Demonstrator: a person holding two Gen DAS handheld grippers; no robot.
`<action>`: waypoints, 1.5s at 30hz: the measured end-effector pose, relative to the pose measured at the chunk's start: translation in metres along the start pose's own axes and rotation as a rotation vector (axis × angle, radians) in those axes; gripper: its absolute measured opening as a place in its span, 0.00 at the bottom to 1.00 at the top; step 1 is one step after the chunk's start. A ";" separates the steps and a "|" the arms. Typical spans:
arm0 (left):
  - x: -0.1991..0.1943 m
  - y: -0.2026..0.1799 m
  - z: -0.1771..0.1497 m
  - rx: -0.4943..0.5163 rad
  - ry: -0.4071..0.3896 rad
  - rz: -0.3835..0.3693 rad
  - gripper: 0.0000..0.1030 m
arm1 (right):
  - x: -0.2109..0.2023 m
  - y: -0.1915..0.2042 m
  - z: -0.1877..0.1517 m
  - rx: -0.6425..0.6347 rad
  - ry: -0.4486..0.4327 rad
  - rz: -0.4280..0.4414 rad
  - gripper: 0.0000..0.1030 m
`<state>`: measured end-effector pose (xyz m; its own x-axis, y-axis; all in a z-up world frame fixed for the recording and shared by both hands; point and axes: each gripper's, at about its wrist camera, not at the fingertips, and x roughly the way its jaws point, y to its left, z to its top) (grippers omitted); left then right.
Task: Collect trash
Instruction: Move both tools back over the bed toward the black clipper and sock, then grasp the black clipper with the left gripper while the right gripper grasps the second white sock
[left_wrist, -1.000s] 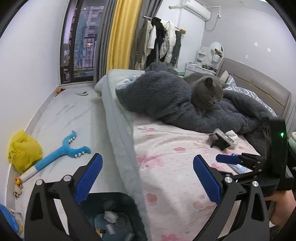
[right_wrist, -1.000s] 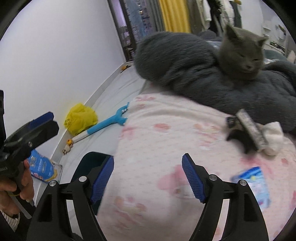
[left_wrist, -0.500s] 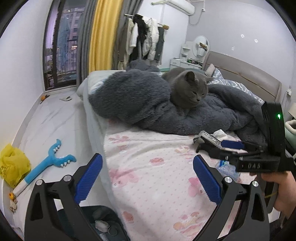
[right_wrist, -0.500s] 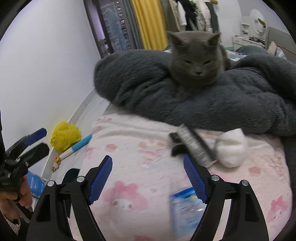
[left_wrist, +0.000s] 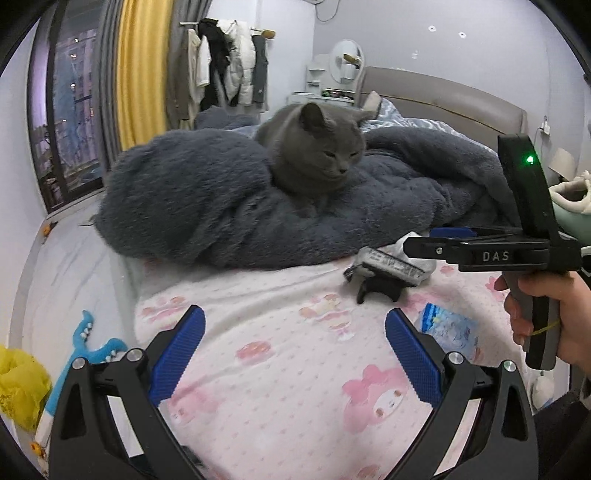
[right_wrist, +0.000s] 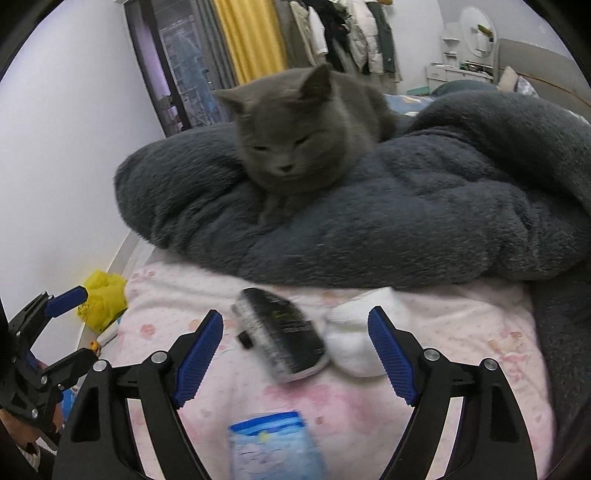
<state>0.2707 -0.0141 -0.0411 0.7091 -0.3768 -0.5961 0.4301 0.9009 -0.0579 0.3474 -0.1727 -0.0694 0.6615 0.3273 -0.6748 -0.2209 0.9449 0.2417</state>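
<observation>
Both grippers held over the pink bed sheet, fingers spread wide, nothing gripped.

The left gripper (left_wrist: 293, 354) points down at the bed (left_wrist: 295, 406) with its fingers wide apart over bare sheet. The right gripper (right_wrist: 295, 350) is likewise tilted down, fingers wide; the black pet brush (right_wrist: 282, 338) and white crumpled tissue (right_wrist: 351, 347) lie on the sheet seen between them, untouched. The blue wrapper (right_wrist: 273, 446) lies flat on the sheet nearer that camera, blurred. The left wrist view alone shows the right gripper from the side, its handle held in a hand (left_wrist: 550, 314), and a blue toy (left_wrist: 92, 347) on the floor. The right wrist view alone shows the left gripper at its left edge. A grey cat (right_wrist: 299, 136) sits on the dark blanket (right_wrist: 424, 221) behind the trash. A yellow bag (right_wrist: 101, 302) lies on the floor by the wall.
</observation>
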 end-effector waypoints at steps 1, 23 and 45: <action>0.003 -0.001 0.001 -0.001 0.003 -0.011 0.97 | 0.002 -0.005 0.000 0.010 0.004 -0.001 0.79; 0.063 -0.055 0.015 0.140 0.051 -0.171 0.97 | 0.040 -0.067 -0.011 0.136 0.077 0.103 0.60; 0.121 -0.093 0.020 0.226 0.120 -0.094 0.96 | -0.011 -0.106 -0.020 0.124 0.020 0.133 0.50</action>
<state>0.3282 -0.1475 -0.0916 0.5944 -0.4162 -0.6881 0.6146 0.7869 0.0549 0.3495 -0.2758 -0.1017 0.6176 0.4509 -0.6443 -0.2152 0.8849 0.4130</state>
